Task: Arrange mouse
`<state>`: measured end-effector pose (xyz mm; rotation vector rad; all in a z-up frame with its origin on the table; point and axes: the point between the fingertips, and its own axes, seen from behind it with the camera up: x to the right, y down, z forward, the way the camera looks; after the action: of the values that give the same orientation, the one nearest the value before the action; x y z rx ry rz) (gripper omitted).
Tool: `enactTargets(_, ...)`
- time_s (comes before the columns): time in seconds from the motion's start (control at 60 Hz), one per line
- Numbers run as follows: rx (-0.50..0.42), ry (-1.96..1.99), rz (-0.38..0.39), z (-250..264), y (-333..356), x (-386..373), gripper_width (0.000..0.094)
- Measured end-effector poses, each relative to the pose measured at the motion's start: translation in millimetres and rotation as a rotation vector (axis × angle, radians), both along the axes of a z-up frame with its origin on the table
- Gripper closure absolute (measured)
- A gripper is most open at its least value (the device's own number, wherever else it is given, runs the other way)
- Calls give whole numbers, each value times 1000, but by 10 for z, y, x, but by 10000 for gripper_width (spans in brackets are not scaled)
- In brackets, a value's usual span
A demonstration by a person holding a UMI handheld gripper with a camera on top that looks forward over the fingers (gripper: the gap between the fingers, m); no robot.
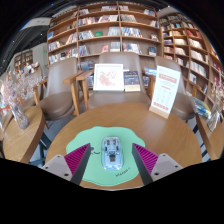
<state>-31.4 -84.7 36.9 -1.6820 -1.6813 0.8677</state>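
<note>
Two fingers of my gripper (110, 168) stood apart, their magenta pads (73, 157) facing inward, and the mouse (110, 152) lay between them with a gap at either side — resting on a green mat (95, 140) and gripped by nothing. The mat sat on a round wooden table (160, 130). Beyond it I saw two standing placards (108, 76) — and bookshelves (105, 30) lining the far wall.
</note>
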Motion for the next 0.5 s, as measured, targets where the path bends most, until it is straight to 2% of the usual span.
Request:
enactTargets(0.267, 26, 109, -52, 897, 332, 1229, 86)
enactTargets(0.5, 54, 123, -53, 1049, 535, 2301, 84)
